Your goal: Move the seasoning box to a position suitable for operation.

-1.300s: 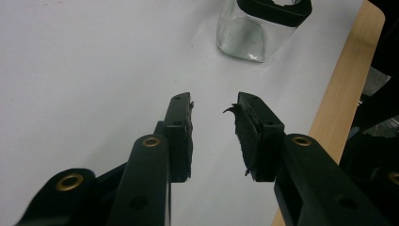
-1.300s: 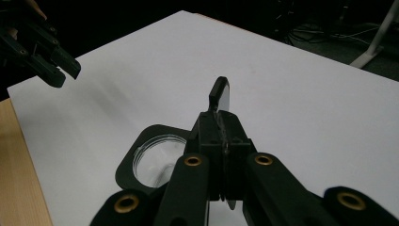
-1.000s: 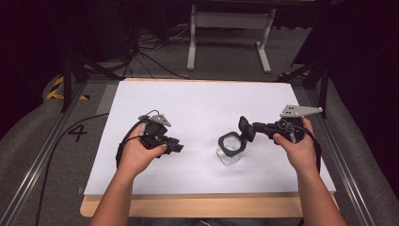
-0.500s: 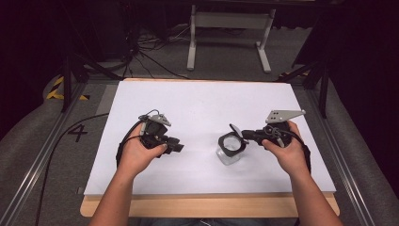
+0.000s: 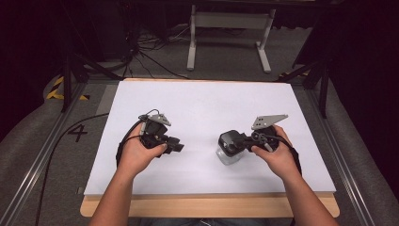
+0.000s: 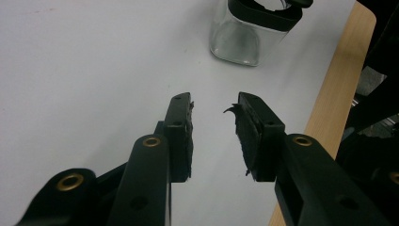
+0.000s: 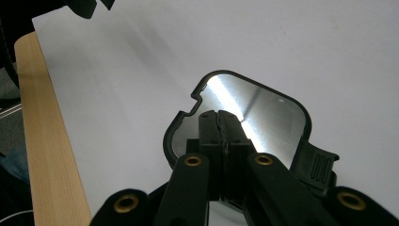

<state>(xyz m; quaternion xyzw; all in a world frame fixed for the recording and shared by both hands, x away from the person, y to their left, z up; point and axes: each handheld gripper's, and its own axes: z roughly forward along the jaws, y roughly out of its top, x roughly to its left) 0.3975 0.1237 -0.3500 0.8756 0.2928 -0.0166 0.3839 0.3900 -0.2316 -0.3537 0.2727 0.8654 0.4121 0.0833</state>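
Right hand-held gripper [image 7: 221, 127] has its jaws pressed together, resting on the jar's [image 6: 247, 35] black-rimmed lid [image 7: 249, 117]. Left hand-held gripper [image 6: 214, 110] shows a narrow gap, holding nothing. The clear glass jar stands on the white table [image 5: 211, 108], near its front edge; its top is cut off in the left gripper view.

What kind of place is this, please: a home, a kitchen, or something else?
Probably a lab or recording studio: a white table edged by metal rails, loose cables on grey carpet, dark surroundings, and a floor mark "4".
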